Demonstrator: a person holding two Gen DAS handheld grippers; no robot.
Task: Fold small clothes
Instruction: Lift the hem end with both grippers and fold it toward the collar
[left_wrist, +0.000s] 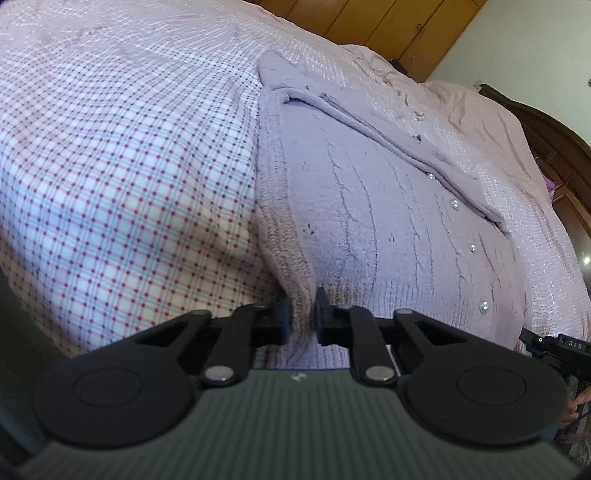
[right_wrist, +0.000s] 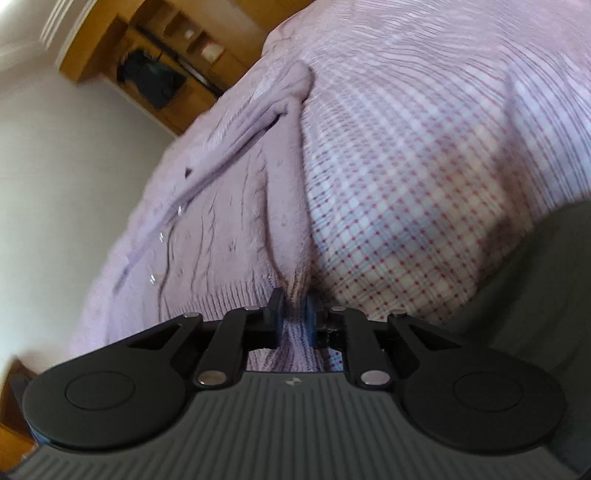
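We hold the soft, light cardigan (left_wrist: 388, 206) by its ribbed hem, left tool (left_wrist: 302, 314) and right tool (right_wrist: 293, 314) each pinched on it; it drapes limply over the bed (left_wrist: 110, 166).

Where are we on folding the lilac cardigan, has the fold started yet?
Done: the cardigan lies spread on the checked bedsheet, front up, pearl buttons showing. In hand: the left gripper and the right gripper are each shut on the ribbed hem. Left: no fold of the body shows yet, so the lifting and folding over remain.
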